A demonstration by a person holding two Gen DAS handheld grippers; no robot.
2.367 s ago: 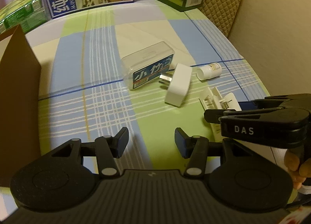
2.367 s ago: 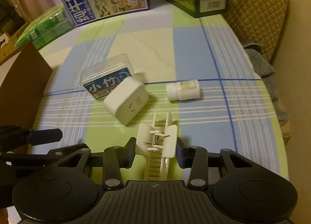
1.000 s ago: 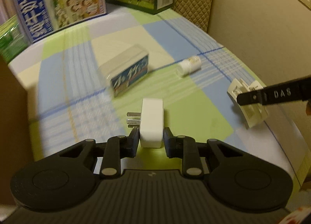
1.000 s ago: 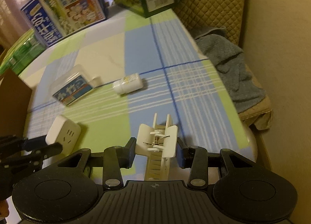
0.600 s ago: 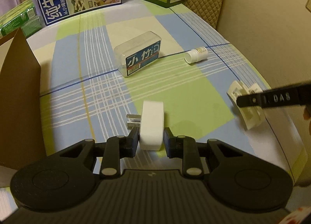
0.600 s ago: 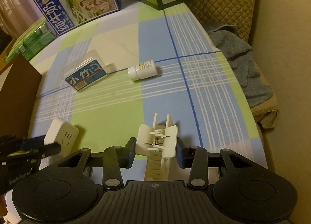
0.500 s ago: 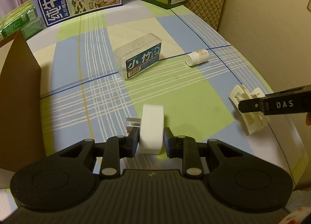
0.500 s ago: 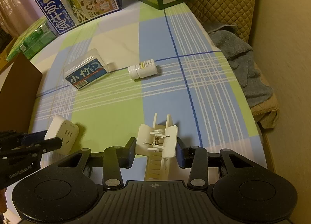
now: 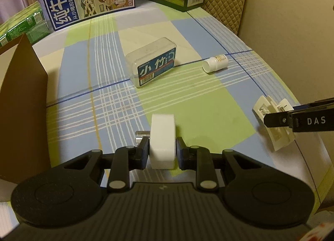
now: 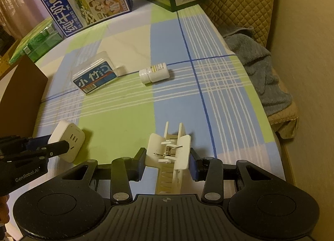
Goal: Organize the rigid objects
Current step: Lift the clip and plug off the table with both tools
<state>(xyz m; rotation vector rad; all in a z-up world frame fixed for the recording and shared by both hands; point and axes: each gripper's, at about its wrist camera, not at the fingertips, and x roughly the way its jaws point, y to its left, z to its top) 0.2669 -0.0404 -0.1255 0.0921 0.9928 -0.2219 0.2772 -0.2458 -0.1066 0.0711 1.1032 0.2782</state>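
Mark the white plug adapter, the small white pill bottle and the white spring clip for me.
white plug adapter [image 9: 162, 140], left wrist view, its narrow top edge.
small white pill bottle [image 10: 155, 73], right wrist view, its labelled side.
white spring clip [image 10: 170, 151], right wrist view, its spring hinge.

White plug [image 9: 162, 140], white clip [image 10: 169, 153], white bottle [image 10: 154, 73]; cloth [image 9: 187, 103] checked green, blue and cream (white stripes).

You can read "DAS" in white on the black finger of the right gripper [image 9: 277, 118], and "GenRobot.AI" on the body of the left gripper [image 10: 56, 147]. The clear case [image 9: 153, 62] carries a blue label with "小竹" above a barcode. The blue carton [image 10: 87, 0] reads "纯牛奶" down its side, with "1956" near its top edge.
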